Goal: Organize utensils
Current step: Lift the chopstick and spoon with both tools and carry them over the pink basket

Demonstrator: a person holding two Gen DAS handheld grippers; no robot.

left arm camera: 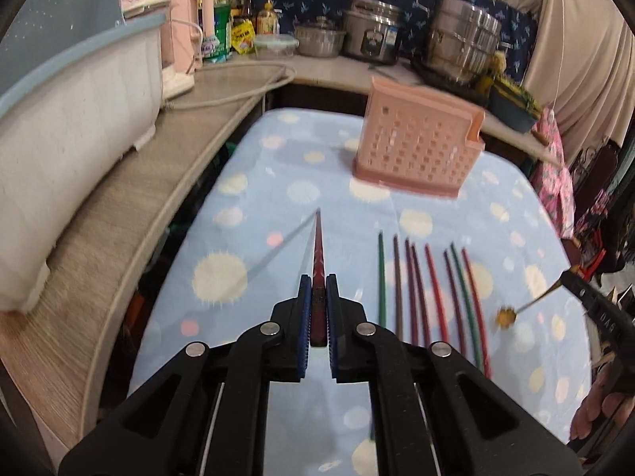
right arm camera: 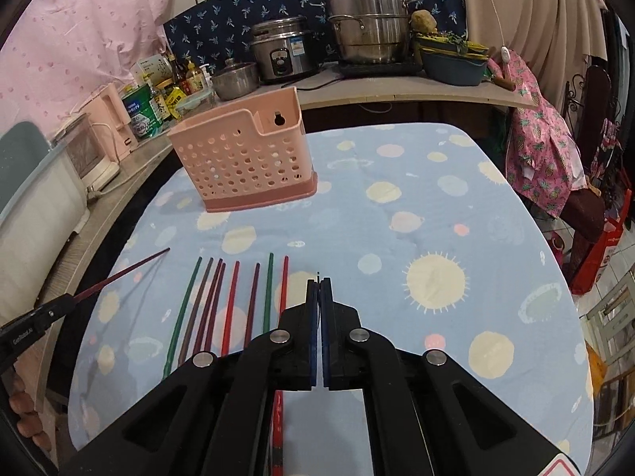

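Observation:
My left gripper (left arm camera: pixel 317 281) is shut on a dark red chopstick (left arm camera: pixel 317 246) that points forward above the blue spotted tablecloth (left arm camera: pixel 278 182). Several coloured chopsticks (left arm camera: pixel 432 297) lie in a row on the cloth to its right; they also show in the right wrist view (right arm camera: pixel 238 297). A pink perforated utensil holder (left arm camera: pixel 416 146) stands upright farther back, seen in the right wrist view (right arm camera: pixel 246 158) too. My right gripper (right arm camera: pixel 319 281) is shut on a thin small spoon, edge-on here; the spoon (left arm camera: pixel 508 315) shows in the left wrist view at right. The left gripper (right arm camera: pixel 35 321) with its chopstick (right arm camera: pixel 123 273) shows at lower left.
A wooden counter (left arm camera: pixel 119 214) curves along the left with a white-and-blue tub (left arm camera: pixel 71 119). At the back stand steel pots (right arm camera: pixel 369 20), a rice cooker (right arm camera: pixel 281 51), bottles (right arm camera: pixel 166 87) and a pink appliance (left arm camera: pixel 186 27). Pink clothing (right arm camera: pixel 543 127) hangs at right.

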